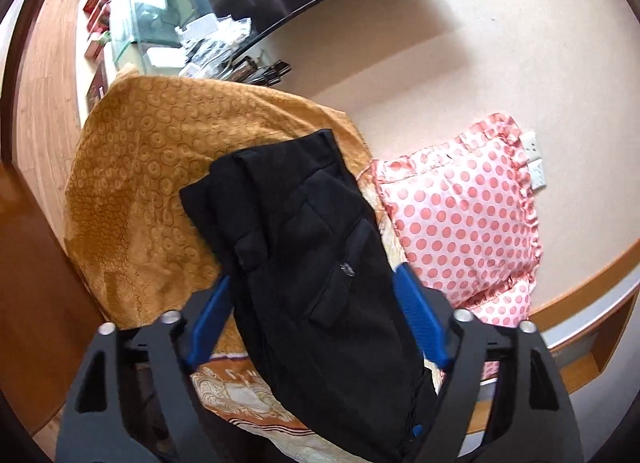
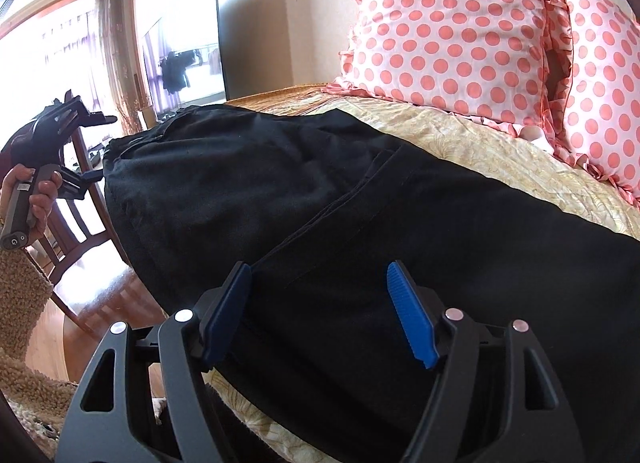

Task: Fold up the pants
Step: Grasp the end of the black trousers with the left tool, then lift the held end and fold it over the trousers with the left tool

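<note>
The black pants (image 1: 304, 263) lie folded lengthwise on the bed, 1 leg stacked on the other, the waistband toward 12 o'clock in the left wrist view. A welt back pocket with a small button faces up. In the right wrist view the pants (image 2: 320, 199) stretch from 9 to 3 o'clock, the dark cloth mostly flat with a few soft creases and layered edges showing.
</note>
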